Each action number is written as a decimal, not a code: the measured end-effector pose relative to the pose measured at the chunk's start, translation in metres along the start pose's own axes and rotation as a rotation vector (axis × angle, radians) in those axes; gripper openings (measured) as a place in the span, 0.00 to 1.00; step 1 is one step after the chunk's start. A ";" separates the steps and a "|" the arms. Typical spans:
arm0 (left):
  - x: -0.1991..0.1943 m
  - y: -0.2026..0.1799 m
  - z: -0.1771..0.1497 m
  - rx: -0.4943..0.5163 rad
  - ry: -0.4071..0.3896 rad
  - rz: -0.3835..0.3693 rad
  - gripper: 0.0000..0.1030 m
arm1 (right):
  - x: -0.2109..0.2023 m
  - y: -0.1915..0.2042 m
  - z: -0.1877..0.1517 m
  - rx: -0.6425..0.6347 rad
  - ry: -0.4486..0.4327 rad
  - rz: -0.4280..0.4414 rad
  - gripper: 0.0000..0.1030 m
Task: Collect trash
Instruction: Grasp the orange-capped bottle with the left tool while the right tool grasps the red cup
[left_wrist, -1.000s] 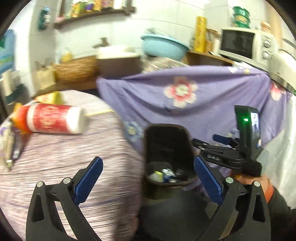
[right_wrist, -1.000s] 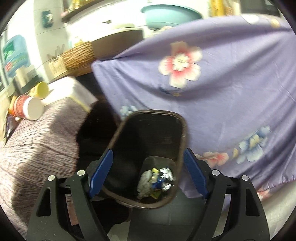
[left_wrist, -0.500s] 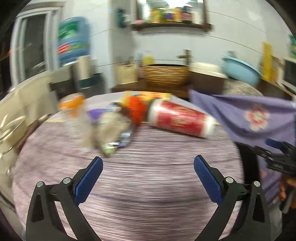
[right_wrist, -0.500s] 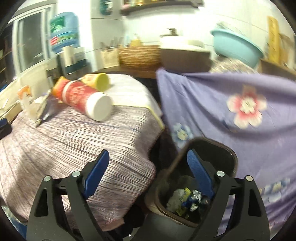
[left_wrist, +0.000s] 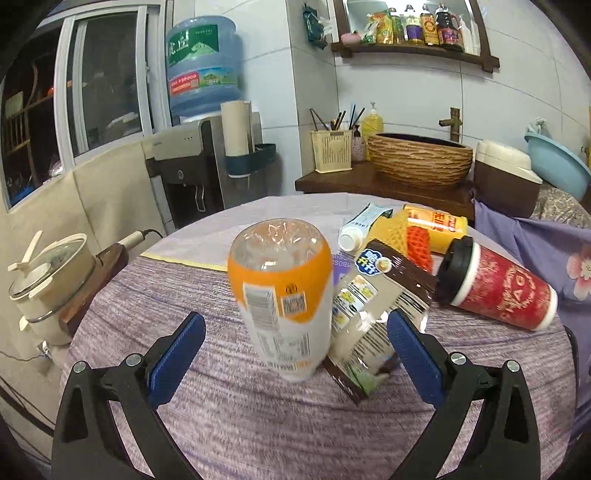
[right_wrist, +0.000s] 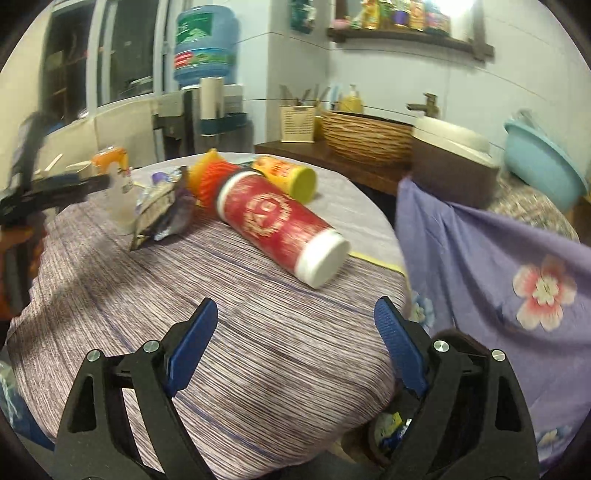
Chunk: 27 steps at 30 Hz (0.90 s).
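Left gripper (left_wrist: 291, 345) is held wide open around the plastic bottle (left_wrist: 282, 295), which stands on the table (left_wrist: 184, 288); contact looks absent, though motion blur limits certainty. Snack wrapper (left_wrist: 373, 314) is leaned against it. Red cup (right_wrist: 280, 225) is seen lying on its side. Right gripper (right_wrist: 295, 339) is spread apart, nothing held.

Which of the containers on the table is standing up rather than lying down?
The clear orange-labelled bottle, standing inverted; the red paper cup and yellow bottle lie sideways.
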<state>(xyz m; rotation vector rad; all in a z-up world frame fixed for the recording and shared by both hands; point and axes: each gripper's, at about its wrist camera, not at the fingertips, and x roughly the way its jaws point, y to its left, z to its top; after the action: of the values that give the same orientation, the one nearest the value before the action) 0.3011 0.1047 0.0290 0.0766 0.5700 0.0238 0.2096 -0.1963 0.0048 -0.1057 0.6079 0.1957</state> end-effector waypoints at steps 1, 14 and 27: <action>0.005 0.000 0.001 -0.005 0.008 -0.008 0.95 | 0.002 0.007 0.003 -0.019 -0.002 0.006 0.83; 0.037 0.011 0.014 -0.032 0.047 -0.050 0.59 | 0.045 0.045 0.035 -0.204 0.039 0.032 0.83; -0.025 0.037 -0.003 -0.091 -0.013 -0.124 0.59 | 0.123 0.071 0.082 -0.464 0.116 -0.049 0.84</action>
<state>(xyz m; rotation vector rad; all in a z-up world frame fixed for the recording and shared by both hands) 0.2785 0.1406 0.0424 -0.0474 0.5586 -0.0712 0.3394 -0.0955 -0.0020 -0.5828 0.6656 0.2817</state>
